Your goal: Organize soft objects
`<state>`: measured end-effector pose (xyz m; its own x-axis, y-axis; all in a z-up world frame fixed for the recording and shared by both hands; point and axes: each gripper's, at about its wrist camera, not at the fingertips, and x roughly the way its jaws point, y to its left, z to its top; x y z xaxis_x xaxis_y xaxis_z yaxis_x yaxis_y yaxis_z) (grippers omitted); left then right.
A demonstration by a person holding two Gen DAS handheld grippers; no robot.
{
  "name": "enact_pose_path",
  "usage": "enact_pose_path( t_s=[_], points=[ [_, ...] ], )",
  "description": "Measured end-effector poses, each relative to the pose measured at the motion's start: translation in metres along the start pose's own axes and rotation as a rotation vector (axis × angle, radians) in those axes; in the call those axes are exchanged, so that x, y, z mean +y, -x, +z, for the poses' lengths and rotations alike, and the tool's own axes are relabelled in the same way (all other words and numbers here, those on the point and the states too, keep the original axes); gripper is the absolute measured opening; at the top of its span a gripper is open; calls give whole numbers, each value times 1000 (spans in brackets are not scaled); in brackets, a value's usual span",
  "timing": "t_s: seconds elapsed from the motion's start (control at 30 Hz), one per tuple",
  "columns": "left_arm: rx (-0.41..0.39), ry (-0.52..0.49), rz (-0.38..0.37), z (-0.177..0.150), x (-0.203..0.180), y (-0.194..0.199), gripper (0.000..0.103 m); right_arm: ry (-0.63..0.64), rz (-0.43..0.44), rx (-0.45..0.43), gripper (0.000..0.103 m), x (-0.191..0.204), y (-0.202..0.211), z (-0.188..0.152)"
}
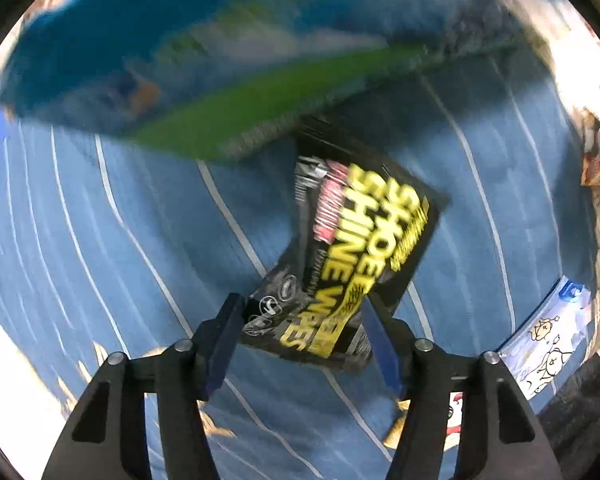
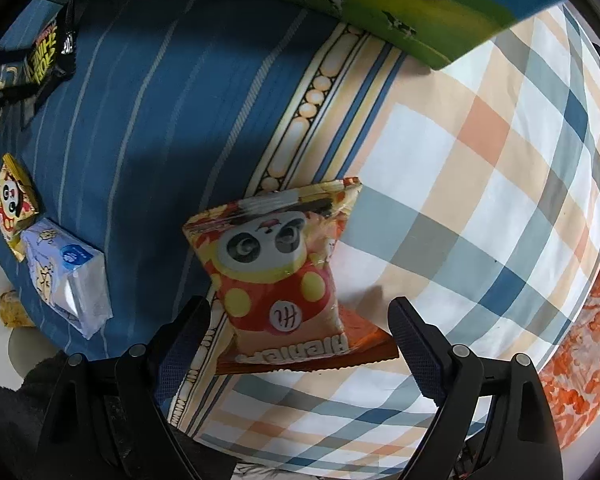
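In the left wrist view my left gripper [image 1: 300, 316] is shut on the near end of a black pack of shoe shine wipes [image 1: 352, 248] with yellow lettering, held above the blue striped sheet [image 1: 140, 260]. The view is blurred. In the right wrist view my right gripper [image 2: 300, 328] is open, its fingers on either side of a red and yellow panda snack bag [image 2: 276, 268] that lies on the bed. The wipes pack also shows at the far left of the right wrist view [image 2: 40, 60].
A large blue and green box [image 1: 180, 52] stands at the back, also in the right wrist view [image 2: 380, 4]. A tissue pack [image 2: 68, 276] and a second panda bag [image 2: 14, 204] lie at the left. A checked cloth [image 2: 480, 180] covers the right side.
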<state>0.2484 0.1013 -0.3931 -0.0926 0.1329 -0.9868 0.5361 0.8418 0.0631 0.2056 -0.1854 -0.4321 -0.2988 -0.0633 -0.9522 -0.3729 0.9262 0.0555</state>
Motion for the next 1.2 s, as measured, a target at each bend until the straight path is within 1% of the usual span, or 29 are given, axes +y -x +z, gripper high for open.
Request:
enact_pose_path(
  t_s=[0.03, 0.07, 0.1, 0.13, 0.17, 0.2, 0.23, 0.33, 0.37, 0.4, 0.43, 0.47, 0.5, 0.57, 0.63, 0.67, 0.7, 0.73, 0.83, 0.87, 0.9, 0.93, 0.97, 1.0, 1.03, 1.07, 1.1, 1.13, 1.2],
  points=[
    [15, 10, -27, -5, -6, -2, 57, -1, 5, -3, 93, -1, 1, -1],
    [53, 36, -74, -11, -11, -9, 57, -4, 6, -6, 93, -2, 3, -1],
    [79, 54, -99, -17, -14, -14, 59, -6, 8, -12, 93, -3, 4, -2],
    [74, 65, -90, -20, -17, -15, 59, -8, 11, -18, 93, -4, 5, -3],
    [64, 80, -89, -24, -19, -11, 59, -12, 14, -21, 93, -1, -1, 5],
    [69, 102, -109, -27, -18, -10, 59, -16, 16, -27, 93, -3, 2, 6],
    [68, 146, -130, -30, -13, -6, 59, -20, 17, -31, 93, -3, 3, 4],
    [2, 271, -157, -41, 9, 13, 59, -33, 17, -51, 93, -7, 10, -1],
    [-28, 314, -153, -42, 17, 21, 62, -40, 17, -62, 93, -8, 13, -3],
    [-50, 353, -137, -43, 25, 27, 70, -53, 21, -75, 93, -11, 17, -7],
    [-61, 380, -132, -42, 32, 30, 74, -63, 25, -82, 93, -13, 21, -7],
    [-61, 400, -128, -39, 37, 30, 76, -74, 29, -92, 93, -14, 23, -9],
    [-45, 411, -121, -36, 40, 27, 76, -90, 38, -106, 93, -17, 26, -11],
    [-13, 402, -112, -28, 36, 16, 76, -107, 47, -130, 93, -21, 32, -13],
    [8, 367, -109, -18, 22, -1, 76, -101, 39, -145, 93, -20, 35, -18],
    [23, 345, -105, -15, 18, -6, 78, -92, 28, -147, 93, -19, 36, -18],
    [24, 330, -99, -13, 14, -8, 83, -73, 10, -142, 93, -17, 36, -17],
    [16, 322, -90, -12, 11, -8, 84, -61, -3, -138, 93, -15, 35, -16],
    [8, 311, -68, -9, 8, -2, 84, -24, -48, -109, 93, -8, 28, -9],
    [9, 310, -62, -4, 2, 7, 84, -19, -62, -98, 93, -7, 25, -8],
    [14, 307, -60, -5, 0, 8, 84, -16, -75, -82, 92, -7, 21, -6],
    [23, 307, -60, -4, -12, 0, 83, -21, -80, -68, 92, -6, 16, -4],
    [33, 308, -68, -4, -15, -1, 82, -31, -71, -54, 92, -7, 13, -3],
    [45, 307, -82, -5, -21, -3, 82, -45, -56, -48, 90, -9, 10, -2],
    [54, 307, -95, -9, -27, -9, 82, -58, -45, -46, 84, -10, 8, -3],
    [70, 308, -101, -12, -33, -14, 82, -65, -38, -44, 81, -11, 6, -4],
    [73, 310, -103, -16, -35, -20, 84, -73, -23, -46, 75, -11, 5, -4],
    [61, 324, -112, -18, -37, -21, 84, -80, -13, -44, 67, -11, 3, -5],
    [54, 354, -121, -20, -38, -22, 82, -107, -5, -33, 54, -12, 0, -6]
  ],
)
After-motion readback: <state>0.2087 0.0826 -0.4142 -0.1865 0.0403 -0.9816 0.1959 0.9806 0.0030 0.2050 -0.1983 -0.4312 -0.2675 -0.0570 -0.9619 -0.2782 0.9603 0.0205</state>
